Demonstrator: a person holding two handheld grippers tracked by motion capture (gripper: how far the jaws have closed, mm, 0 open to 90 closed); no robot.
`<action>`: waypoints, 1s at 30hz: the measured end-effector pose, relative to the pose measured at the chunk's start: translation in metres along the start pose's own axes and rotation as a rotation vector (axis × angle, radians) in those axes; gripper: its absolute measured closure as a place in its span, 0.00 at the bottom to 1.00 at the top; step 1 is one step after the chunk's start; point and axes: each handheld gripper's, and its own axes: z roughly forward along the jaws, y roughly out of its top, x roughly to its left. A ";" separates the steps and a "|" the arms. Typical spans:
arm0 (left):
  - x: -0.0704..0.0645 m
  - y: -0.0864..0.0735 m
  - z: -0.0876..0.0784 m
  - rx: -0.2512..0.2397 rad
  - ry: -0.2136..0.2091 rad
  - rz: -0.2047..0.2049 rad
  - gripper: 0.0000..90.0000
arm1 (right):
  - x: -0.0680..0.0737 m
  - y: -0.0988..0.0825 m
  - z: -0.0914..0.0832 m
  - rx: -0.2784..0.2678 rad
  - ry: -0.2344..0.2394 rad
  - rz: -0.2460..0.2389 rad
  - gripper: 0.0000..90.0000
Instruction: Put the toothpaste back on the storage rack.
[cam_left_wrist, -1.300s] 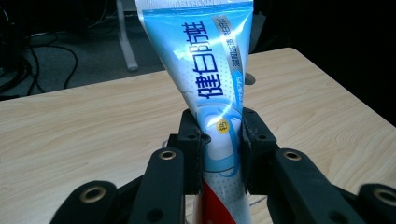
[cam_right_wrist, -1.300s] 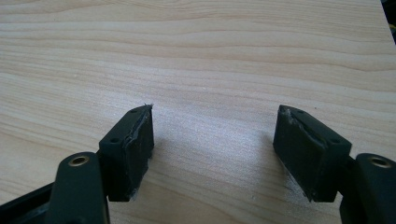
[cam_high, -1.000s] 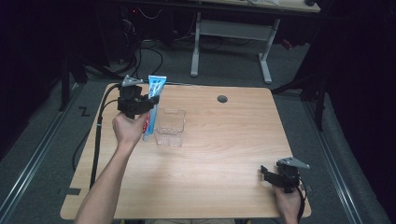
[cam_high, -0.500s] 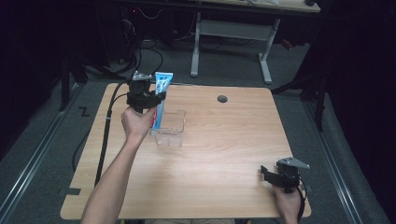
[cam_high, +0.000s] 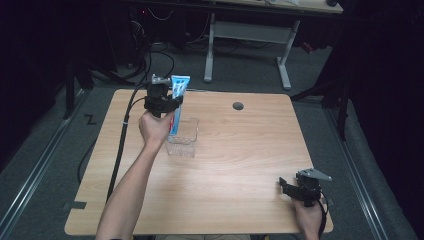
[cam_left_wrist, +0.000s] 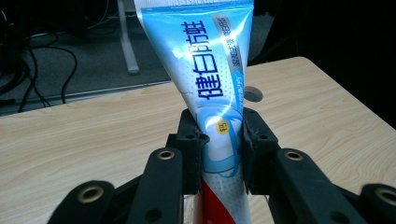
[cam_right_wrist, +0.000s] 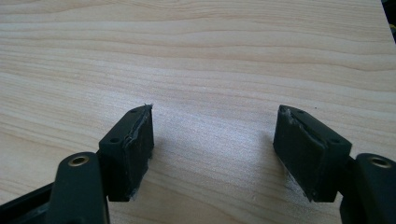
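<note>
A blue and white toothpaste tube (cam_high: 177, 95) stands upright in my left gripper (cam_high: 167, 106), held over the far left part of the wooden table (cam_high: 240, 150). The left gripper view shows both pads pressed on the tube (cam_left_wrist: 210, 79), whose flat crimped end points up and whose red lower part hangs between the jaws. The tube's lower end reaches down to a clear plastic box (cam_high: 184, 139) just right of the hand; whether it is inside I cannot tell. My right gripper (cam_high: 286, 186) rests at the near right corner, and there its jaws (cam_right_wrist: 212, 149) stand wide apart over bare wood.
A round cable hole (cam_high: 238, 106) sits in the table's far middle. A black cable (cam_high: 122, 135) trails from the left gripper off the left edge. A white-legged desk (cam_high: 250, 35) stands beyond the table on the grey floor.
My left hand has carried the tube to the right and a little down, from beside the clear box to over its left side. The right gripper has stayed put.
</note>
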 end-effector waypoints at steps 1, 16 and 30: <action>0.000 0.000 0.002 0.006 0.002 0.002 0.80 | 0.000 0.000 0.000 0.000 0.000 0.000 0.32; -0.002 -0.006 0.017 0.011 0.042 0.018 0.80 | 0.000 0.000 0.000 0.001 -0.002 -0.002 0.32; -0.001 -0.012 0.021 0.035 0.044 0.024 0.79 | 0.001 0.000 0.000 0.000 -0.002 -0.003 0.32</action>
